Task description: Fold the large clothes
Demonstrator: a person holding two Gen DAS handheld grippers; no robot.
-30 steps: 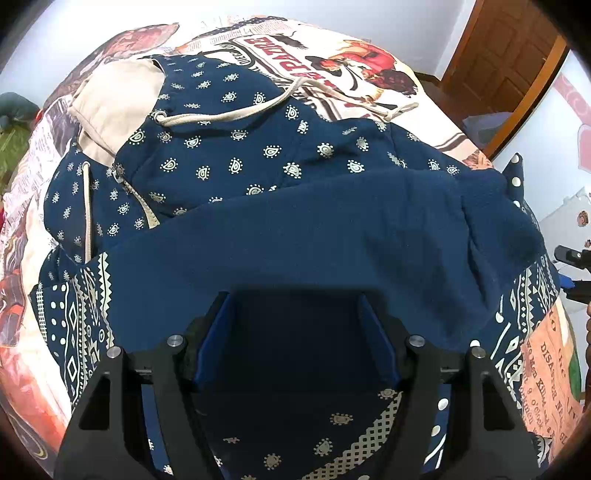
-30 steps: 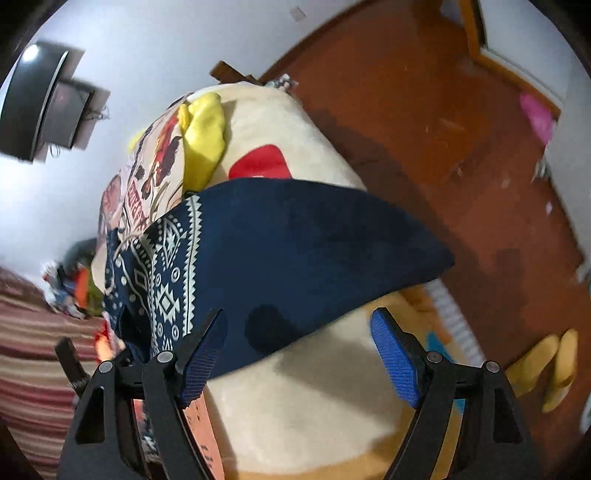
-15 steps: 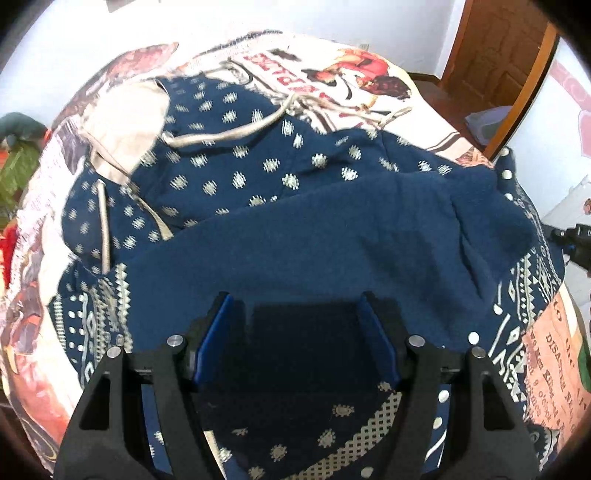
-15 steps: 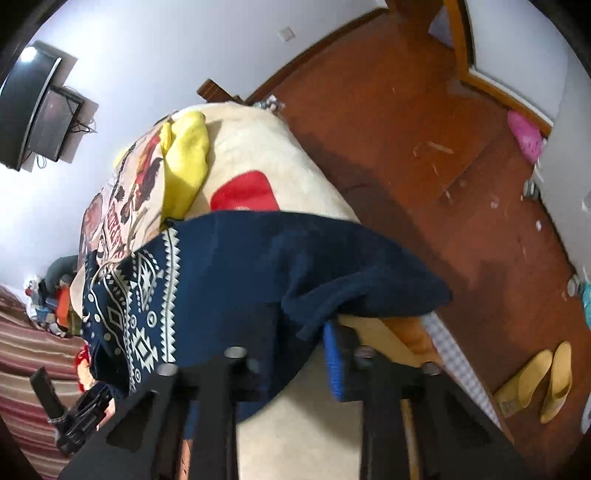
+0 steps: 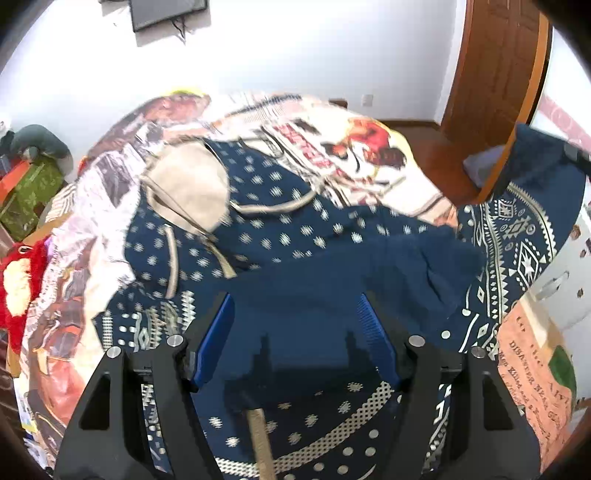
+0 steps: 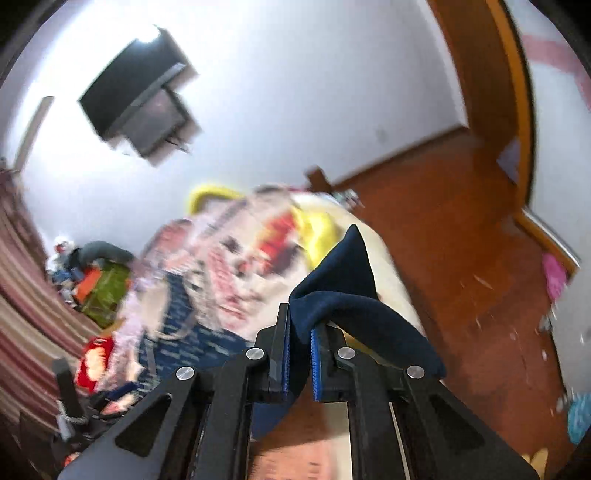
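In the left wrist view, the left gripper (image 5: pixel 297 325) hovered low over the navy hoodie (image 5: pixel 280 229), its blue-padded fingers (image 5: pixel 216 332) spread wide apart with only dark cloth showing between them; nothing was pinched. The hoodie lay spread across the bed (image 5: pixel 332 136), which was covered with a printed comic-style blanket. Its beige-lined hood (image 5: pixel 188 184) and pale drawstring (image 5: pixel 273 206) pointed toward the far wall. At the right of this view a patterned part of the garment (image 5: pixel 517 236) rose off the bed, its dark corner lifted toward the upper right edge. A wooden door (image 5: pixel 495 62) stood behind it, and a wall-mounted television (image 5: pixel 166 13) hung above the bed.

In the right wrist view, the right gripper (image 6: pixel 299 332) was closed on a fold of the hoodie's plain navy fabric (image 6: pixel 343 280), the cloth squeezed between the blue pads and peaking above the fingers, then draping down to the right. The bed and the rest of the hoodie were blurred below. Red-brown floor (image 6: pixel 461 258) filled the right side.
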